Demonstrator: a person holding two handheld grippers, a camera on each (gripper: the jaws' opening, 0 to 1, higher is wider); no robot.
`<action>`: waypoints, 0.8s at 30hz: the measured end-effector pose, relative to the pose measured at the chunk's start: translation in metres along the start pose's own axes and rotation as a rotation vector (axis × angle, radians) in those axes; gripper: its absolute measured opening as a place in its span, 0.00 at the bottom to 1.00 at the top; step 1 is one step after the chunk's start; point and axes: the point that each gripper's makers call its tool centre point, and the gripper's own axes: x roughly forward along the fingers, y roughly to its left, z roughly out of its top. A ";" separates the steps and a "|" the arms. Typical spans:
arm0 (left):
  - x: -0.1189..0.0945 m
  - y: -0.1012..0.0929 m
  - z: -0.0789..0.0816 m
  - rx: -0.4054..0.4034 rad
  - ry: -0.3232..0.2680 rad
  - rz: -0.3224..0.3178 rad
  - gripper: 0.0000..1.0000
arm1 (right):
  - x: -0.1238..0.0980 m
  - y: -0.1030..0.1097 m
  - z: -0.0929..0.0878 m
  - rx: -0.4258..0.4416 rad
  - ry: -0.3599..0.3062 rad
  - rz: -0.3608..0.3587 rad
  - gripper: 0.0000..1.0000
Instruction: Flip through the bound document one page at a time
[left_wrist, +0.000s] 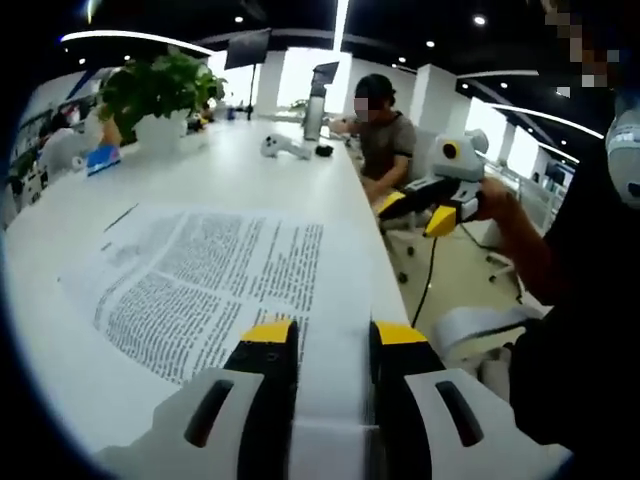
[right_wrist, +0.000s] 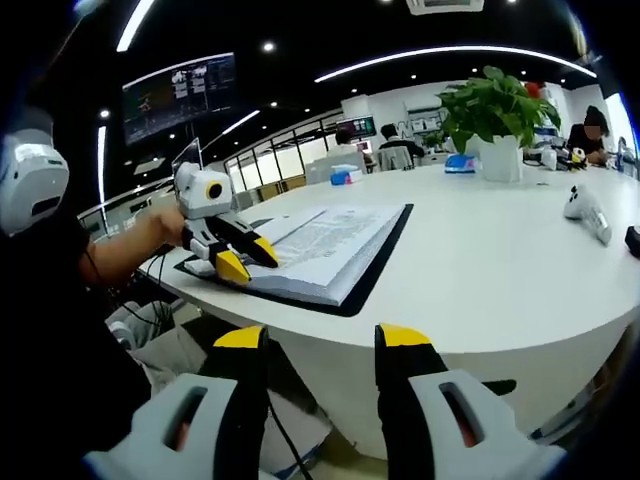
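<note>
The bound document (right_wrist: 325, 245) lies open on the white worktop (right_wrist: 500, 260), close to the worktop's curved edge, its printed pages facing up on a dark cover that shows as a border around them. In the left gripper view the printed page (left_wrist: 200, 275) spreads across the worktop just ahead of the left tongs (left_wrist: 334, 345), whose yellow-tipped jaws stand a narrow gap apart with a pale sheet edge running between them; whether they pinch that sheet I cannot tell. In the right gripper view the left tongs (right_wrist: 250, 258) rest at the document's near corner, tips down on the page edge, held by a hand (right_wrist: 165, 228).

The right tongs (right_wrist: 322, 345) hang off the worktop, well apart from the document, jaws set wide with nothing between them. In the left gripper view they show beyond the worktop's edge (left_wrist: 425, 210), held by a hand (left_wrist: 497, 205).

Farther from the document, a potted plant (right_wrist: 497, 120) stands on the worktop, and a white controller (right_wrist: 585, 212) lies to one side of it. A seated person (left_wrist: 385, 135) works at the worktop's far side.
</note>
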 end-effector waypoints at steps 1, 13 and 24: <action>0.000 0.000 0.000 -0.001 -0.003 0.000 0.31 | 0.002 0.002 0.001 0.008 -0.004 0.007 0.42; 0.000 -0.001 0.000 -0.005 -0.017 -0.003 0.30 | 0.034 0.014 0.013 0.157 -0.057 0.066 0.38; 0.000 -0.001 0.000 0.007 -0.024 0.002 0.31 | 0.056 0.013 0.025 0.364 -0.097 0.109 0.33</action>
